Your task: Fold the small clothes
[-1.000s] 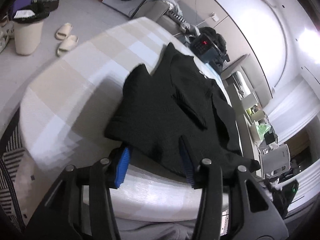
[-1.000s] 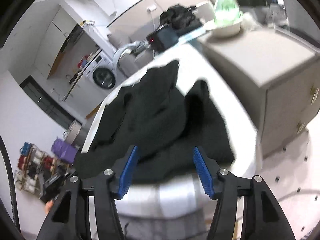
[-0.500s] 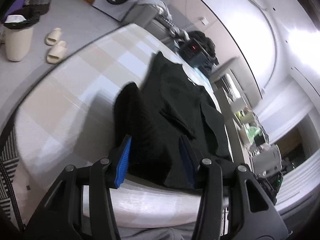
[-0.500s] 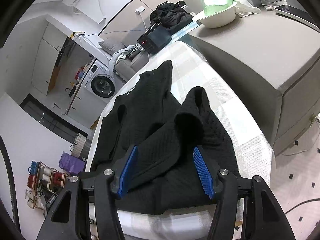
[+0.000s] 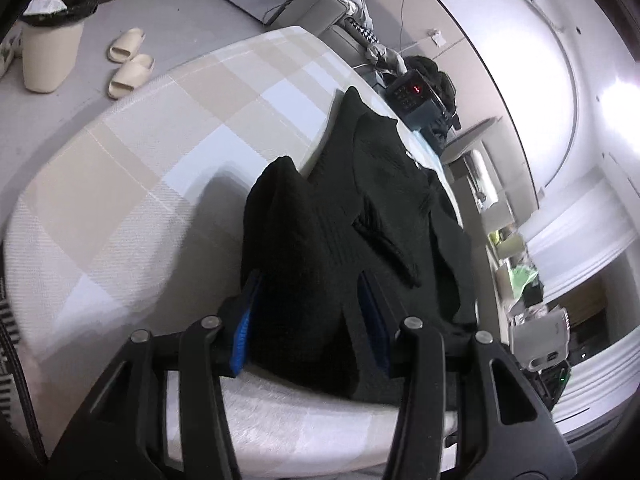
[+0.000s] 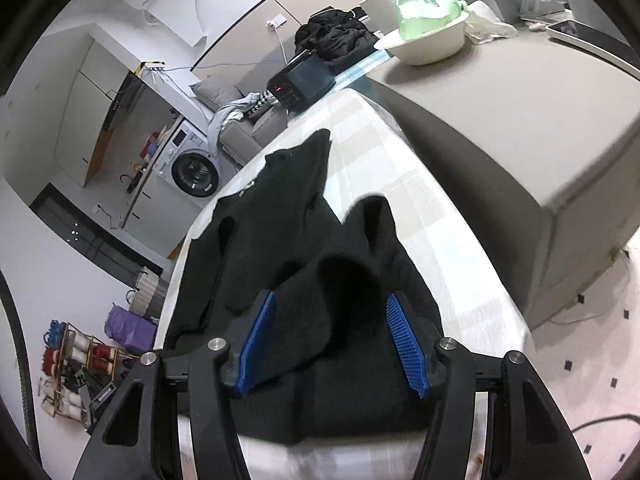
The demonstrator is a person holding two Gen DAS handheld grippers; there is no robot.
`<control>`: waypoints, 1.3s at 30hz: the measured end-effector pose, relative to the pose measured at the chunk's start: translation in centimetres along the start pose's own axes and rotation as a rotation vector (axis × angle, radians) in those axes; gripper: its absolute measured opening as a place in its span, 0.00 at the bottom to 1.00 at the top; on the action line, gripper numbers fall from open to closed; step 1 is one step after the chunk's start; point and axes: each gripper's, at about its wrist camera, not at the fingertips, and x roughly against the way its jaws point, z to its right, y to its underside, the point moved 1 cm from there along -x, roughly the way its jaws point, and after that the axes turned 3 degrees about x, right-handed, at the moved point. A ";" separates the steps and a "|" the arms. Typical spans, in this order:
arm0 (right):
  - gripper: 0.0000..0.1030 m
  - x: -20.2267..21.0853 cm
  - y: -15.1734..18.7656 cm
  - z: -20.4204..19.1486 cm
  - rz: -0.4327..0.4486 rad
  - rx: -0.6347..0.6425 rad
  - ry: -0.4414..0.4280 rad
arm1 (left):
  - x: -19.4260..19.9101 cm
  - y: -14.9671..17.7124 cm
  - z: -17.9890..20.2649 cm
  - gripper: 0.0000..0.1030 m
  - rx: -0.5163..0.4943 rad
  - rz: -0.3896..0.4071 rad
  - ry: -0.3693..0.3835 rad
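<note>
Now: garment (image 5: 340,216) 1, seemingly | slippers (image 5: 130,62) 2 | tongs 2

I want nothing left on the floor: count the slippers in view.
2: one slipper lies on the floor beyond the table's far edge, the other slipper right beside it, nearer the table. Others may be hidden.

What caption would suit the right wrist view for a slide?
Right gripper open over the near hem of a black knit sweater lying on a checked tablecloth, blue pads on either side of a raised fold.
</note>
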 end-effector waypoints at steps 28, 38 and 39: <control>0.07 -0.3 -5.6 -4.7 0.208 -0.016 -0.157 | -1.4 -12.7 8.3 0.05 -0.109 0.187 0.111; 0.07 -2.9 -10.0 -5.7 0.262 -0.051 -0.148 | -6.7 -17.8 11.1 0.05 -0.094 0.173 0.120; 0.07 -2.7 -10.4 -5.8 0.276 -0.048 -0.147 | -7.0 -18.3 11.2 0.05 -0.089 0.177 0.122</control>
